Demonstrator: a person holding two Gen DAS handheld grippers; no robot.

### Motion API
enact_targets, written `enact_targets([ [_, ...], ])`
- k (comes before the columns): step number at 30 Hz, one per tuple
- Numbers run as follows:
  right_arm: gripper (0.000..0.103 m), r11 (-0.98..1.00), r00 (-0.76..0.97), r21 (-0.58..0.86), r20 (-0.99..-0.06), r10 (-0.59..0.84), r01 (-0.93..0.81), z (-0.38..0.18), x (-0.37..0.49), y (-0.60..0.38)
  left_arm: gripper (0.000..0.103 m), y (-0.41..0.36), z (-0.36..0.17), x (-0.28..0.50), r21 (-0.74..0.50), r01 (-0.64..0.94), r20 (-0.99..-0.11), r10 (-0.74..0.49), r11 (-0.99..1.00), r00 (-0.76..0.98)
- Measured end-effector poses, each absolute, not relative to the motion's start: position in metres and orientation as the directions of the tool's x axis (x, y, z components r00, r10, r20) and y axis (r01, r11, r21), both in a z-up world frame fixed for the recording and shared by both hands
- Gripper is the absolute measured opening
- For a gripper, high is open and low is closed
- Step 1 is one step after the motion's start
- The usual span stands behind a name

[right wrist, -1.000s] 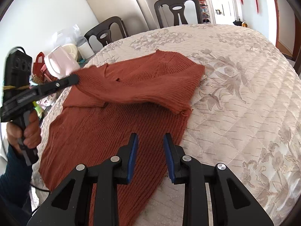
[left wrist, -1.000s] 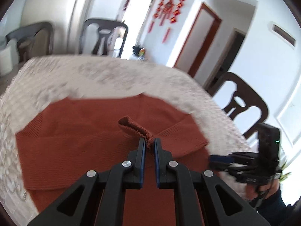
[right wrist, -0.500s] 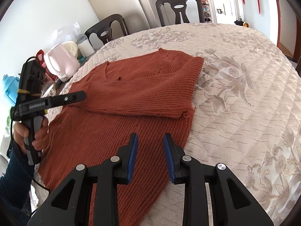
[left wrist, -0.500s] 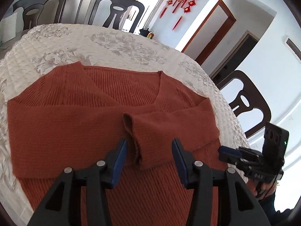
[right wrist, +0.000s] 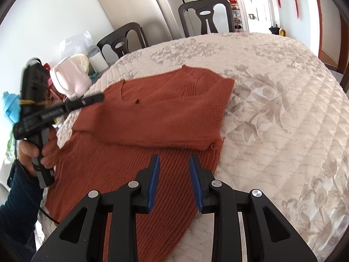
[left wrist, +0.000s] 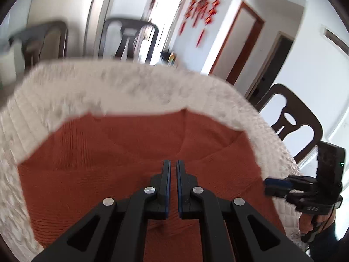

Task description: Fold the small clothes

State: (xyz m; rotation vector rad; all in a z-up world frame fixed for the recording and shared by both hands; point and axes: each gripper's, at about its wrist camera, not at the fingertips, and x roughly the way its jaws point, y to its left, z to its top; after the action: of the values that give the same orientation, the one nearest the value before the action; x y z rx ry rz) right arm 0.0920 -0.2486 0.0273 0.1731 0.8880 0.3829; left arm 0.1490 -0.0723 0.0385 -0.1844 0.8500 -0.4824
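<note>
Left tongs point(left wrist: 172, 170) nearly closed, empty – right tongs point(right wrist: 173, 163) open above the sweater point(right wrist: 152, 113).

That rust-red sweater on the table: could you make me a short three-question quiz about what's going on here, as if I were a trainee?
1. True or false: the left gripper is pinching a fold of the sweater.
2. Which best describes the right gripper? A) open, above the sweater's lower part; B) shut on a sleeve; C) resting on a chair.
3. Fill in: a sleeve lies folded across the sweater's ____.

Key
1. False: its fingers are nearly together, with nothing between them.
2. A
3. front; the sleeve crosses just below the V-neck, on the quilted tablecloth.
</note>
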Motion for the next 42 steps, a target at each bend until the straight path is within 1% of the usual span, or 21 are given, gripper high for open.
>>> enact_targets([
  [3,0.029,0.925,0.592,0.29,-0.711,0.38,-0.246,0.031,0.1,-0.247,0.007,-0.066,0.019,0.157,-0.331,0.285,-0.719,-0.436,0.9,0.542],
  [4,0.029,0.929,0.598,0.28,-0.711,0.37,-0.241,0.032,0.102,-0.246,0.007,-0.063,0.018,0.155,-0.345,0.279,-0.715,-0.443,0.896,0.54],
  [6,0.029,0.934,0.604,0.264,-0.712,0.357,-0.24,0.034,0.106,-0.243,0.013,-0.059,0.019,0.152,-0.392,0.269,-0.709,-0.475,0.88,0.52],
  [8,0.029,0.931,0.603,0.27,-0.71,0.365,-0.245,0.034,0.108,-0.242,0.043,-0.057,0.02,0.15,-0.429,0.269,-0.706,-0.505,0.863,0.496],
  [9,0.029,0.929,0.601,0.276,-0.709,0.37,-0.247,0.034,0.108,-0.241,0.045,-0.056,0.02,0.149,-0.437,0.272,-0.702,-0.514,0.858,0.493],
  [12,0.029,0.926,0.593,0.288,-0.711,0.378,-0.245,0.031,0.111,-0.239,0.044,-0.064,0.021,0.147,-0.399,0.293,-0.713,-0.495,0.869,0.496],
  [13,0.029,0.925,0.59,0.29,-0.713,0.379,-0.244,0.03,0.111,-0.239,0.037,-0.069,0.021,0.147,-0.367,0.301,-0.726,-0.473,0.88,0.499],
  [14,0.029,0.926,0.589,0.29,-0.714,0.378,-0.244,0.029,0.112,-0.238,0.018,-0.073,0.022,0.147,-0.337,0.309,-0.734,-0.454,0.889,0.505],
  [15,0.029,0.926,0.589,0.289,-0.715,0.377,-0.242,0.029,0.112,-0.238,0.011,-0.078,0.023,0.147,-0.317,0.323,-0.738,-0.446,0.892,0.506],
  [17,0.029,0.929,0.592,0.285,-0.715,0.371,-0.238,0.03,0.113,-0.239,0.01,-0.083,0.03,0.146,-0.309,0.346,-0.721,-0.455,0.886,0.522],
  [20,0.029,0.933,0.605,0.272,-0.71,0.361,-0.237,0.034,0.115,-0.24,0.01,-0.087,0.049,0.139,-0.288,0.394,-0.654,-0.48,0.873,0.585],
  [22,0.029,0.935,0.613,0.267,-0.706,0.356,-0.234,0.036,0.118,-0.241,0.01,-0.085,0.053,0.143,-0.282,0.396,-0.637,-0.48,0.874,0.603],
  [24,0.029,0.937,0.613,0.266,-0.709,0.348,-0.225,0.034,0.123,-0.242,0.01,-0.083,0.045,0.154,-0.286,0.378,-0.664,-0.466,0.881,0.585],
  [25,0.029,0.939,0.611,0.265,-0.712,0.345,-0.222,0.032,0.126,-0.242,0.01,-0.081,0.036,0.162,-0.306,0.364,-0.692,-0.468,0.88,0.55],
  [27,0.029,0.945,0.601,0.252,-0.729,0.327,-0.209,0.026,0.132,-0.242,0.011,-0.08,0.023,0.168,-0.291,0.323,-0.739,-0.427,0.9,0.521],
  [28,0.028,0.95,0.594,0.241,-0.741,0.313,-0.2,0.023,0.135,-0.242,0.013,-0.078,0.018,0.167,-0.288,0.32,-0.746,-0.421,0.903,0.516],
  [31,0.025,0.958,0.6,0.202,-0.748,0.285,-0.203,0.022,0.134,-0.243,0.014,-0.069,0.02,0.159,-0.295,0.3,-0.74,-0.416,0.907,0.529],
  [35,0.025,0.964,0.611,0.19,-0.745,0.267,-0.188,0.027,0.134,-0.247,0.014,-0.064,0.03,0.147,-0.243,0.271,-0.738,-0.358,0.932,0.572],
  [39,0.025,0.967,0.627,0.18,-0.736,0.254,-0.18,0.033,0.145,-0.249,0.014,-0.07,0.047,0.137,-0.263,0.318,-0.691,-0.408,0.911,0.597],
  [40,0.025,0.968,0.626,0.175,-0.739,0.25,-0.181,0.031,0.152,-0.25,0.014,-0.076,0.048,0.136,-0.256,0.34,-0.688,-0.417,0.905,0.594],
  [42,0.025,0.971,0.614,0.173,-0.752,0.237,-0.162,0.022,0.169,-0.255,0.014,-0.088,0.041,0.138,-0.249,0.37,-0.709,-0.429,0.895,0.56],
])
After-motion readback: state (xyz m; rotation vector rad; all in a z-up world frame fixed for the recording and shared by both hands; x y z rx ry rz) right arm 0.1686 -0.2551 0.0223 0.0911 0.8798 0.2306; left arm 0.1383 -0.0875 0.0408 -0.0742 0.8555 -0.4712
